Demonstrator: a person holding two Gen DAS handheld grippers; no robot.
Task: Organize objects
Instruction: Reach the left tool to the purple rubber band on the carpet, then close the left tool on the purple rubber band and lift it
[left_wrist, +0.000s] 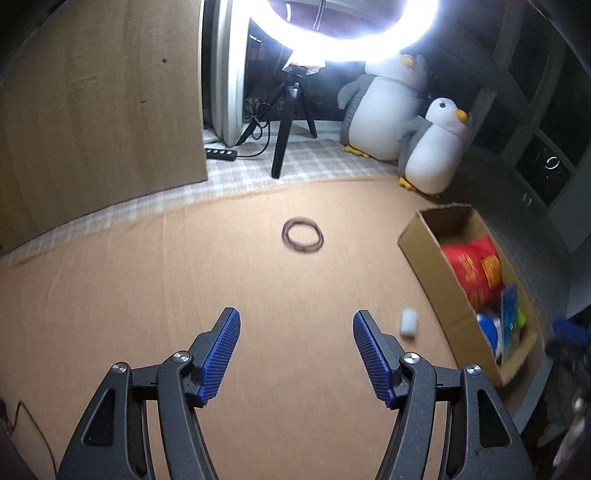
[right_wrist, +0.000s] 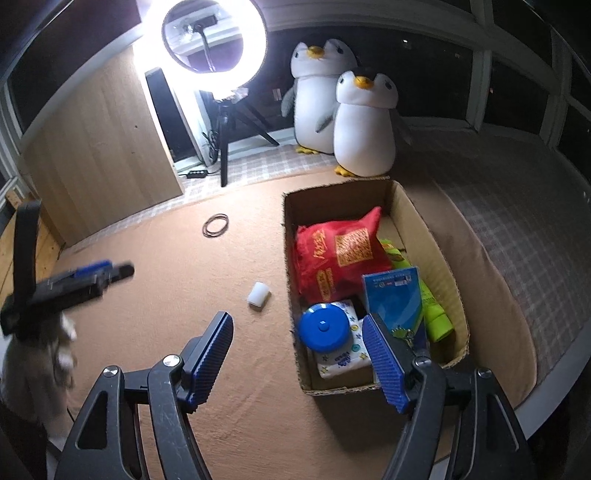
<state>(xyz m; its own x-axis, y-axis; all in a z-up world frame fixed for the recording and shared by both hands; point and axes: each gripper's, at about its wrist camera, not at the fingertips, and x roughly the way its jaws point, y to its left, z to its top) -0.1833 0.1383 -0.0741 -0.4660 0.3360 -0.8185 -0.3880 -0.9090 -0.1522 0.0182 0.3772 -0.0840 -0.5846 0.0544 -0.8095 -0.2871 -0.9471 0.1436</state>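
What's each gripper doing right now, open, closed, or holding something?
Left gripper: open, nothing between its fingers.
Right gripper: open, holding nothing, over the near end of the cardboard box.

A brown ring of bands (right_wrist: 215, 225) is lying flat at eleven o'clock from the box (right_wrist: 439, 258). A white roll (right_wrist: 258, 294) is lying at nine o'clock, near it. The box is holding a red bag (right_wrist: 340, 254), blue tin (right_wrist: 324, 328) and blue booklet (right_wrist: 395, 299).
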